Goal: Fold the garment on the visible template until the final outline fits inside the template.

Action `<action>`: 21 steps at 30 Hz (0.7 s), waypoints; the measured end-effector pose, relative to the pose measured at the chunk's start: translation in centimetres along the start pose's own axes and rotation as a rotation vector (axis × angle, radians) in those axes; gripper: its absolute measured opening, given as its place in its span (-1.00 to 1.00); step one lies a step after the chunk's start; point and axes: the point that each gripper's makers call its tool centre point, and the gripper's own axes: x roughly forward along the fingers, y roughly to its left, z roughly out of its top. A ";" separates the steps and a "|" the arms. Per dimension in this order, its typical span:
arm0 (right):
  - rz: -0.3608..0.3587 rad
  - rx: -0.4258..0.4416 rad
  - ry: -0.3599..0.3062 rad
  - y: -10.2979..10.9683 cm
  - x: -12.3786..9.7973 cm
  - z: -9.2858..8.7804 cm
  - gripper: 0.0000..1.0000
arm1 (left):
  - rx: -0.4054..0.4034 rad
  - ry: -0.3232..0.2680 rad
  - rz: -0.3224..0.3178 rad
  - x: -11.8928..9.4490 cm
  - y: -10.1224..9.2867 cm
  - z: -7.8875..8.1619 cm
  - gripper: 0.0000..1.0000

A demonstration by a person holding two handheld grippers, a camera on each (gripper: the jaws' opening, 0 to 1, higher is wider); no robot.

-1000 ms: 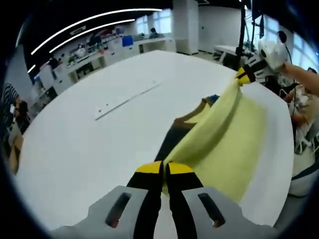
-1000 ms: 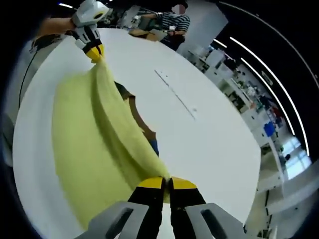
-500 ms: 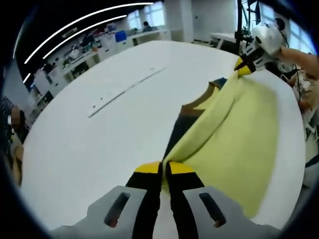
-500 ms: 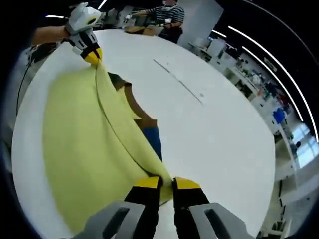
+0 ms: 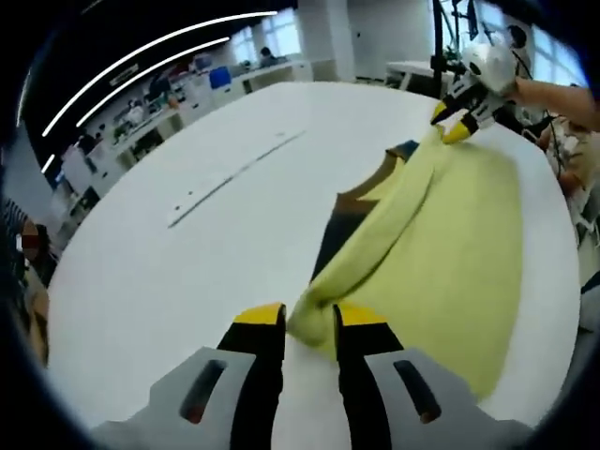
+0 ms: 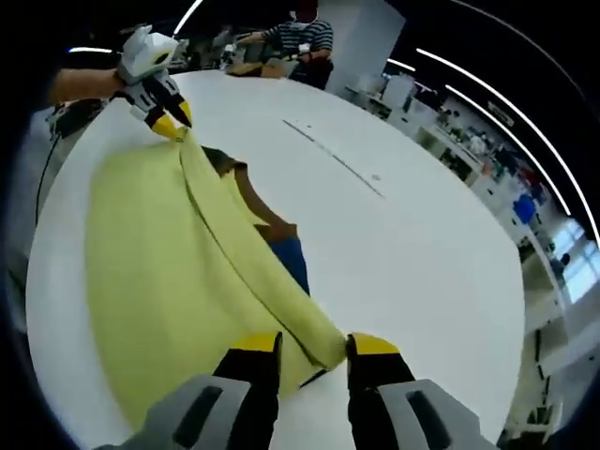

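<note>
Left gripper [image 5: 309, 323]: jaws spread apart, released, a garment corner lying loose between them.
Right gripper [image 6: 314, 347]: jaws parted, released, the other corner between them.
Garment [image 5: 441, 253]: yellow, spread ahead of both grippers on the white table [image 5: 187, 272].

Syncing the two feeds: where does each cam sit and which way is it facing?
Left gripper view: on the left gripper, jaws open, facing along the yellow garment to the right gripper.
Right gripper view: on the right gripper, jaws open, facing back to the left gripper.
Shared: garment, white table.
</note>
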 end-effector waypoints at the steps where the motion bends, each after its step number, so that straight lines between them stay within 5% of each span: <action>1: -0.007 -0.003 -0.005 -0.1 -0.1 0.0 -0.45 | 0.016 0.001 0.010 -0.1 0.1 -0.1 -0.60; 10: -0.013 -0.038 0.016 0.0 0.2 -1.0 -0.52 | 0.147 -0.008 0.091 0.0 0.4 -0.7 -0.65; 21: -0.030 -0.040 0.028 -0.3 0.7 -1.6 -0.78 | 0.218 0.006 0.077 0.5 -0.1 -1.5 -0.72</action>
